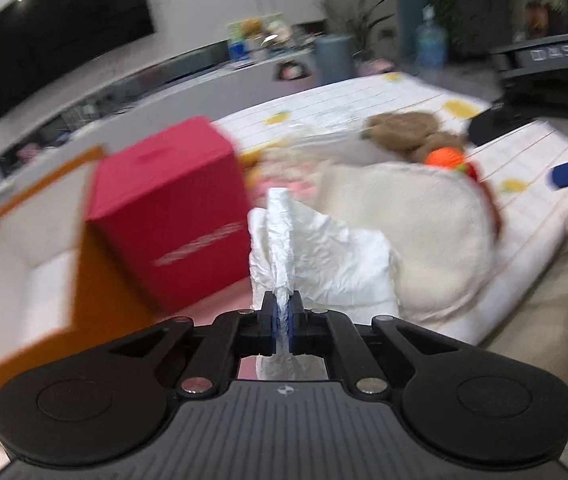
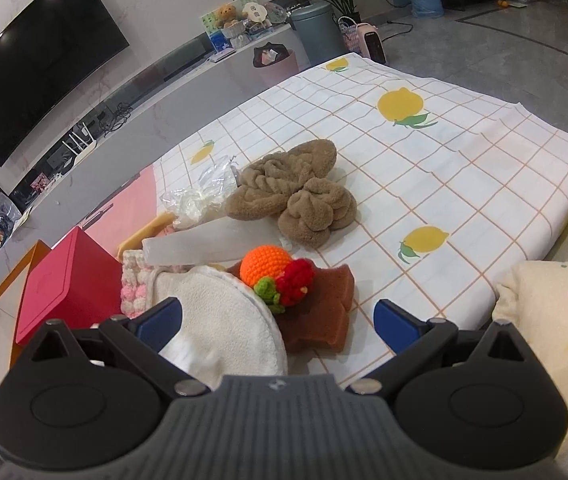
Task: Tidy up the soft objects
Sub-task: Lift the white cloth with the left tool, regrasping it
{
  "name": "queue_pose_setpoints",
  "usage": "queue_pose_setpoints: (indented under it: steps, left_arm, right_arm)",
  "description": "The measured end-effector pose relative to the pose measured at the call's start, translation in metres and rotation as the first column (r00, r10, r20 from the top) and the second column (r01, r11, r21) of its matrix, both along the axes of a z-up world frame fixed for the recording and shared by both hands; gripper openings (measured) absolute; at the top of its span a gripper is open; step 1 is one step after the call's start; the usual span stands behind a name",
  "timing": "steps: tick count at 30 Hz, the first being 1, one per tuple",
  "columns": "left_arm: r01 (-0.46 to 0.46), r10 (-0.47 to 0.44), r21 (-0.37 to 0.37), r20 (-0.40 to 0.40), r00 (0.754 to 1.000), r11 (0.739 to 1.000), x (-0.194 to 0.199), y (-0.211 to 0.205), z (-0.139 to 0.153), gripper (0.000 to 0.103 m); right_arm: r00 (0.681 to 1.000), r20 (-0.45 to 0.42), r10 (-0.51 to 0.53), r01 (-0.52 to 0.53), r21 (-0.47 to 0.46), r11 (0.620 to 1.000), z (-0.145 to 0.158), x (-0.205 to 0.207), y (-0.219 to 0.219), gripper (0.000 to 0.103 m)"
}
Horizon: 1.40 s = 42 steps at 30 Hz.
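While my left claw (image 1: 282,316) clamps crumpled white tissue (image 1: 315,256), only my right view shows the brown folded towel (image 2: 295,192) clearly; right claw (image 2: 280,320) gapes, tilted downward.

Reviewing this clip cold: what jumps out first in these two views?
The left gripper is shut on a crumpled white tissue, just right of a red box. In the right wrist view the right gripper hangs open over a cream pad, with a crocheted orange ball and brown towel beyond.
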<state>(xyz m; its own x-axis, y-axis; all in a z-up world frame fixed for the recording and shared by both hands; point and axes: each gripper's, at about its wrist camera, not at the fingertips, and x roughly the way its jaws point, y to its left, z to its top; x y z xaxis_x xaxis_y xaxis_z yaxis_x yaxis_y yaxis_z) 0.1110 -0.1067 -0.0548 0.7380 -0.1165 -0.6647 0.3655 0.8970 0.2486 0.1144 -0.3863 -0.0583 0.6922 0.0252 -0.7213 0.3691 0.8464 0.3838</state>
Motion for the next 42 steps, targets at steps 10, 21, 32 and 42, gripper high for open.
queue_pose_setpoints:
  steps: [10, 21, 32, 42]
  left_arm:
    - [0.158, -0.168, 0.188, 0.038, 0.985, 0.969, -0.02, -0.029, -0.033, 0.073]
    - [-0.099, 0.092, 0.066, 0.107, 0.99, 0.993, -0.012, -0.032, -0.035, 0.093]
    - [-0.358, 0.304, 0.159, 0.286, 0.909, 0.92, -0.03, -0.047, -0.06, 0.1]
    - [-0.386, 0.385, -0.015, 0.121, 0.915, 0.922, -0.013, -0.006, -0.057, 0.103]
  right_arm:
    - [1.0, -0.005, 0.027, -0.027, -0.005, 1.0, 0.0, 0.001, 0.006, 0.1]
    - [0.999, -0.012, 0.032, -0.032, 0.016, 0.999, -0.002, 0.001, 0.004, 0.1]
    - [0.999, -0.02, 0.039, -0.038, 0.015, 0.999, -0.003, 0.002, 0.005, 0.1]
    - [0.999, -0.029, 0.041, -0.041, 0.019, 0.999, -0.005, 0.002, 0.005, 0.1]
